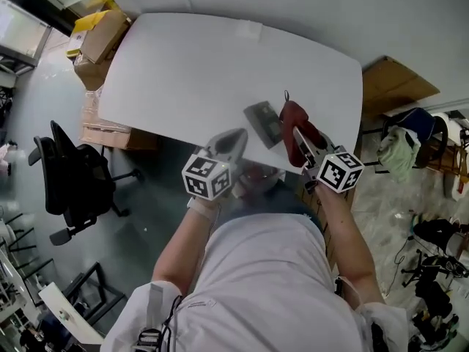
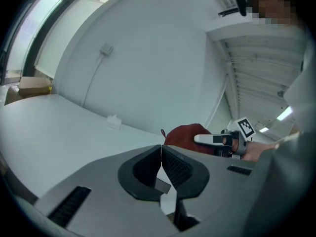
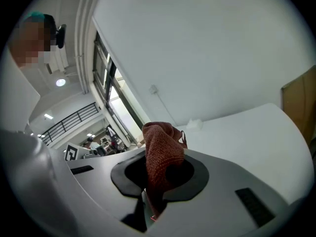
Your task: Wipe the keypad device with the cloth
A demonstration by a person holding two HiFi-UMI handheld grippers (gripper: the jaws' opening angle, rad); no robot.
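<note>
**Cloth** (image 3: 159, 154): dark red knit. It is pinched between the fingers of the right gripper (image 3: 157, 176). A bunched wad stands past the fingertips and a tail hangs back between them. Held this way, soft fabric leads, probably so that cloth rather than hard fingertip meets the work.

**Keypad** (image 1: 264, 124): dark grey slab lying flat on the bench (image 1: 183, 64). It sits between the two pairs of fingers, just ahead of the left fingertips and right beside the right ones. The wad reaches its edge on the right-finger side. Whether it presses down there cannot be told.

**Left gripper** (image 2: 161, 151): fingers pressed together with nothing between them. They are parked just short of the keypad's near corner, a likely station for steadying the slab during wiping (a judgement, not something seen).

**Task status**: wiping looks to be at or near first contact. The keypad's top is largely uncovered.

**Containers**
- Boxes (image 1: 99, 39): cardboard, on the floor well beyond the left fingers, past the bench's far corner. A yellow item (image 1: 91, 20) lies on top, and the rest of the contents are hidden.
- Bench: no container on it. It carries only a small white block (image 1: 248, 28) at the far edge, well ahead of both pairs of fingers.
</note>
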